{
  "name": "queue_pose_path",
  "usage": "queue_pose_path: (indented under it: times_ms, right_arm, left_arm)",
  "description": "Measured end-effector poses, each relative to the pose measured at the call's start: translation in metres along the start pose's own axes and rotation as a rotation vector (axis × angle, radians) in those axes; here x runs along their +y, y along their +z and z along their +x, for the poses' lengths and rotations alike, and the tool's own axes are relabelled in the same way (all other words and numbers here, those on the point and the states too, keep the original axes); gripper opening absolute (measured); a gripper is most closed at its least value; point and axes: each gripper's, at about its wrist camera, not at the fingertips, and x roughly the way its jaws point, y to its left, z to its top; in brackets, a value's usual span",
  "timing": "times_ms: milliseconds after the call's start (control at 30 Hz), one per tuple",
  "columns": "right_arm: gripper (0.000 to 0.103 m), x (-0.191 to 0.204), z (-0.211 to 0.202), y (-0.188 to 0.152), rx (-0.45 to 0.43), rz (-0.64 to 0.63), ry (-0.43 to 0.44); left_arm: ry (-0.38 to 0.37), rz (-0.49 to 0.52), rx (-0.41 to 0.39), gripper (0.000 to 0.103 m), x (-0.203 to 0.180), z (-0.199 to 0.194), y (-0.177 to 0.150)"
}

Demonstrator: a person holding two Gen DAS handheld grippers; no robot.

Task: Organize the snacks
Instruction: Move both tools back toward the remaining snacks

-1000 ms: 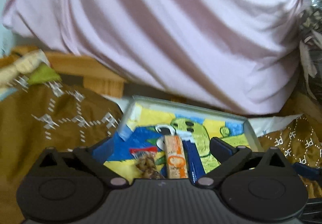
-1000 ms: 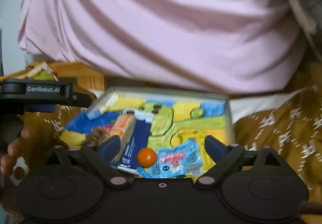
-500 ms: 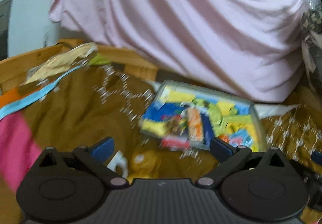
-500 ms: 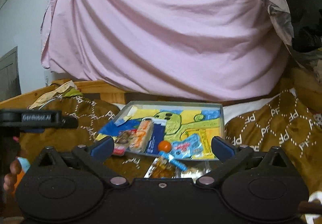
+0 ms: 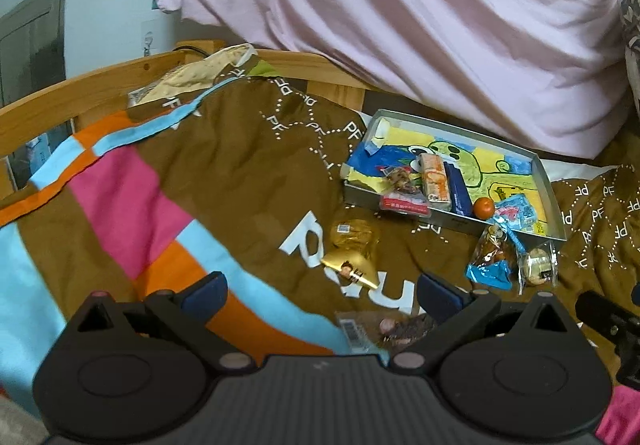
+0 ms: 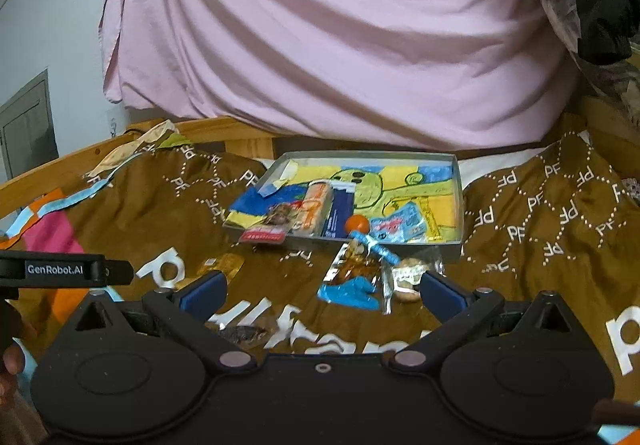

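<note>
Brown bedspread [image 5: 248, 181] bears colourful tray [image 5: 554, 201] holding snacks [image 5: 434, 181].

Left wrist view. My left gripper [image 5: 320, 291] hangs over the bed [image 5: 248, 181], jaws spread wide, nothing between the pads. A shallow grey tray [image 5: 554, 201] with a cartoon-printed floor lies near the bed's far edge, below the pink sheet [image 5: 400, 17]. Inside the tray: an orange-and-white bar [image 5: 434, 181], a dark blue pack [image 5: 458, 191], a small orange ball [image 5: 483, 207] and a light blue packet [image 5: 516, 211] at its near wall. A red-labelled packet [image 5: 404, 201] overhangs that wall. On the brown cover, outside the tray: a gold packet [image 5: 352, 249], a clear bag with blue end [image 5: 492, 257], a wrapped round cookie [image 5: 538, 265].
</note>
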Motion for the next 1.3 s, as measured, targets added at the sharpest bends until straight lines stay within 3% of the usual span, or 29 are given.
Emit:
queue_pose_path:
  times_ms: [267, 600, 967, 1300]
  right_arm:
    - [0.102, 0.006, -0.004, -0.007, 0.024, -0.021, 0.015]
    - [0.102, 0.013, 0.010, -0.015, 0.120, -0.040, 0.048]
    - [0.102, 0.025, 0.021, -0.020, 0.199, -0.083, 0.097]
    - [0.102, 0.032, 0.037, -0.016, 0.262, -0.129, 0.145]
  left_arm:
    - [0.038, 0.018, 0.036, 0.103, 0.004, -0.006, -0.009]
    - [0.051, 0.004, 0.109, 0.103, 0.008, 0.004, -0.007]
    - [0.027, -0.004, 0.184, 0.103, 0.014, 0.021, 0.007]
    - [-0.010, 0.080, 0.223, 0.103, 0.009, 0.043, 0.019]
